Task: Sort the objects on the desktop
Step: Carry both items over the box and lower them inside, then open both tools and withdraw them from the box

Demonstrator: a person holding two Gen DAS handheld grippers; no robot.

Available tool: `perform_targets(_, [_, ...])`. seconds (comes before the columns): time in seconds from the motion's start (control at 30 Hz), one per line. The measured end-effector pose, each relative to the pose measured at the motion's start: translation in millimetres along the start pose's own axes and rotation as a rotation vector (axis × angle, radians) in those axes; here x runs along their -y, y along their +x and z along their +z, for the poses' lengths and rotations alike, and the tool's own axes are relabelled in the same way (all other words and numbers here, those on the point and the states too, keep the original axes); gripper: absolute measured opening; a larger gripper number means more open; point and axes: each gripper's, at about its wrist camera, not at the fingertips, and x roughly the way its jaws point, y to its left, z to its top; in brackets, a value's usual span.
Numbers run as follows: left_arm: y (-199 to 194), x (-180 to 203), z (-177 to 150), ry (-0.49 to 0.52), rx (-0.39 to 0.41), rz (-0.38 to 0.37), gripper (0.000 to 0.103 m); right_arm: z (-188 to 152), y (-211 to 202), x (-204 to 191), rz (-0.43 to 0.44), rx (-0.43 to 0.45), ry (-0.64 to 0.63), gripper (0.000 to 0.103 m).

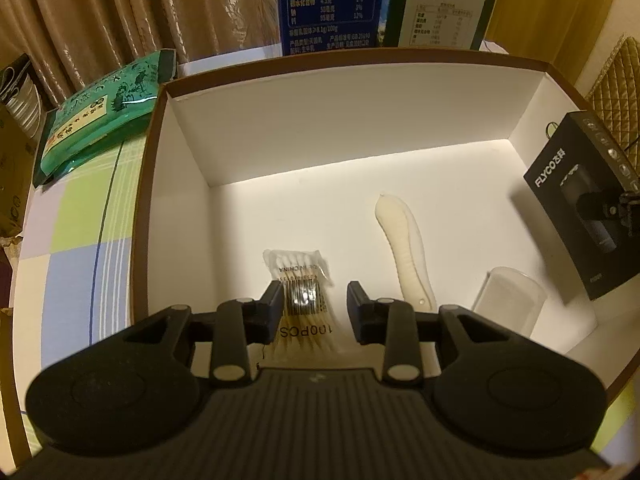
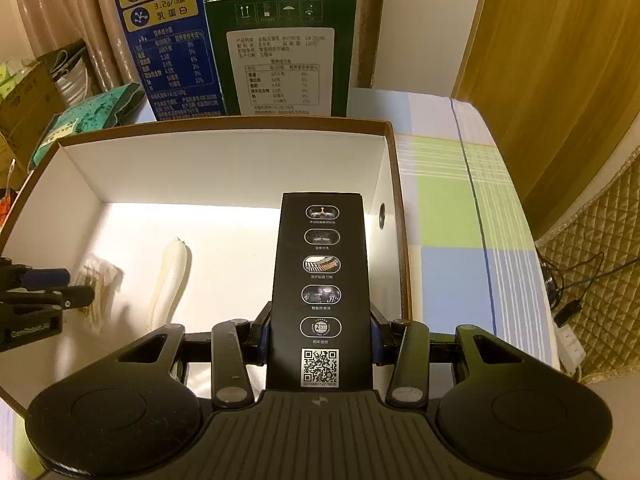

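The right gripper [image 2: 320, 334] pinches a tall black shaver box [image 2: 320, 280] across its narrow sides, the fingers pressed against it near its lower end. The box hangs over the right side of the open storage box [image 2: 394, 184], just inside its right wall — a hold that looks meant for lowering it in alongside that wall, where the floor is bare. In the left wrist view the same black box [image 1: 580, 216] shows against the right wall, printed FLYCO, with the right gripper partly visible on it.

The left gripper [image 1: 314, 306] is spread, its fingers apart above a packet of cotton swabs [image 1: 298, 280] that lies on the floor of the storage box towards the near left. The left finger seems to touch the packet's edge while the right one stands clear of it, so I judge the packet is released rather than held. Beside it, towards the middle, lies a cream comb-like piece [image 1: 404, 248], and near the right a clear plastic cup [image 1: 508, 300] on its side.

Outside, a green tea packet [image 1: 104, 116] rests at the far left corner of the checked worktop [image 1: 80, 220], and two milk cartons [image 2: 224, 40] stand behind the far wall.

Hard to make out: the near end of the swab packet is hidden behind the left gripper's body, the shaver box's bottom is covered in the right view, and whether it rests on the floor cannot be told.
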Motion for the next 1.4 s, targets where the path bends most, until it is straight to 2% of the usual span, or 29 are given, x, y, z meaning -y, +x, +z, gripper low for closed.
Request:
perform_targets(0.23, [-7,2,-1,0.001,0.007,-0.013,0.039,-3,2,-11,-0.062,0.029,-0.092,0.042])
perform_targets(0.3, [-9,2,-1,0.001,0.009,-0.015,0.041,-3,0,-11,-0.051,0.039,-0.110,0.047])
perform_targets(0.4, [-12,3,-2,0.002,0.012,-0.021,0.045,-5,-5,-10,-0.011,0.040,-0.110,0.060])
perform_targets(0.47, [-14,4,-3,0.004,0.011,-0.023,0.049,-7,-7,-12,-0.012,0.045,-0.114,0.074])
perform_targets(0.53, [-16,7,-3,0.005,0.012,-0.025,0.053,-9,-8,-14,-0.011,0.052,-0.117,0.077])
perform_targets(0.9, [-34,12,-7,0.001,0.029,-0.036,0.067,-14,-14,-13,0.046,0.040,-0.076,0.081])
perform_targets(1.4, [-68,18,-16,-0.013,0.073,-0.004,0.072,-23,-34,-15,0.074,0.062,-0.055,0.087])
